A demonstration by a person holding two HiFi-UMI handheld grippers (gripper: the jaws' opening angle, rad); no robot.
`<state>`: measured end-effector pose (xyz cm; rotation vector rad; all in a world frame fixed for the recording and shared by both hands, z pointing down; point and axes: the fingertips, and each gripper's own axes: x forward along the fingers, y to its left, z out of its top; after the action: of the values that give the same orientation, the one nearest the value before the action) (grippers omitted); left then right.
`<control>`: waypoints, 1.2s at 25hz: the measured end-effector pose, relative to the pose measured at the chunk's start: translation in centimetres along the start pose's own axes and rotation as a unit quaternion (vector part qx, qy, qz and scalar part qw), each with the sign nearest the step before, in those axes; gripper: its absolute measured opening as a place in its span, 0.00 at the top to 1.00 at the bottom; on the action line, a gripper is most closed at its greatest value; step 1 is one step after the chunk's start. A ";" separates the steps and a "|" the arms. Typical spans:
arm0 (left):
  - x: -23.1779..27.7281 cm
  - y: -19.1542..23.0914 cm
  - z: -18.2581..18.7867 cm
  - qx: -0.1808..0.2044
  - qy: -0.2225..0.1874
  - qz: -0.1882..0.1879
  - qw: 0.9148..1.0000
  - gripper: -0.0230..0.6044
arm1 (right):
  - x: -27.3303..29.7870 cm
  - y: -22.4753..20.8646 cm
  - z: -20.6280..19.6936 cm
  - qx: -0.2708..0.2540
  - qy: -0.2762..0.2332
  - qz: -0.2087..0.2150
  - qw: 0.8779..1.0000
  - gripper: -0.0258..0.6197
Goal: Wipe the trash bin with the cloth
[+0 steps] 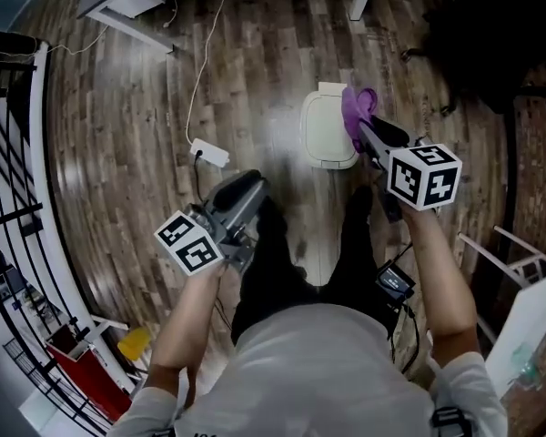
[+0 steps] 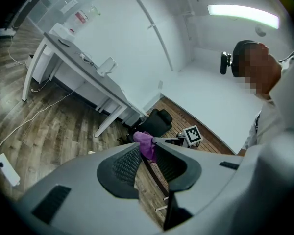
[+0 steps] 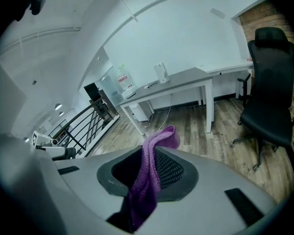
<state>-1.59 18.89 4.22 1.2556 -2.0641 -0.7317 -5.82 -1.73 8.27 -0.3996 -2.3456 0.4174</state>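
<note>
Right gripper (image 1: 365, 131) clamps the purple cloth (image 1: 356, 111) just above the white trash bin (image 1: 326, 131). Left gripper (image 1: 242, 189) hangs aside, jaws slightly parted, empty.

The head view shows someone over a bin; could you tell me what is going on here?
A person stands on a wooden plank floor with a gripper in each hand. The right gripper is shut on a purple knitted cloth, held by the small white lidded trash bin on the floor; whether the cloth touches the bin is unclear. The left gripper, jaws apart and empty, hangs off to the side.
</note>
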 end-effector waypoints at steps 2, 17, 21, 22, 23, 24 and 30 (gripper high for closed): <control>1.1 1.5 -0.6 -0.008 0.010 0.003 1.000 0.80 | 2.3 -1.2 -1.4 0.015 0.016 0.000 1.000 0.83; 7.7 13.3 -8.4 -0.059 0.030 0.012 0.998 0.80 | 16.2 -9.6 -10.3 0.035 0.071 -0.016 0.997 0.83; 9.3 16.1 -10.9 -0.066 0.037 0.010 0.997 0.80 | 19.9 -11.7 -11.5 0.038 0.070 -0.023 0.997 0.83; 9.7 16.7 -11.5 -0.066 0.039 0.009 0.997 0.80 | 20.8 -12.1 -11.7 0.037 0.070 -0.024 0.997 0.83; 10.1 17.3 -12.0 -0.066 0.041 0.009 0.997 0.80 | 21.7 -12.5 -11.9 0.035 0.071 -0.026 0.997 0.83; 10.5 17.8 -12.4 -0.066 0.043 0.008 0.997 0.80 | 22.6 -12.8 -12.2 0.034 0.072 -0.027 0.996 0.83; 12.3 20.8 -14.1 -0.059 0.051 0.009 0.997 0.80 | 28.4 -12.4 -13.5 0.038 0.072 -0.016 0.997 0.83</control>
<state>-7.62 14.00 31.06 1.1838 -1.9191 -0.7532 -18.37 0.85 39.58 -0.3440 -2.1867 0.4450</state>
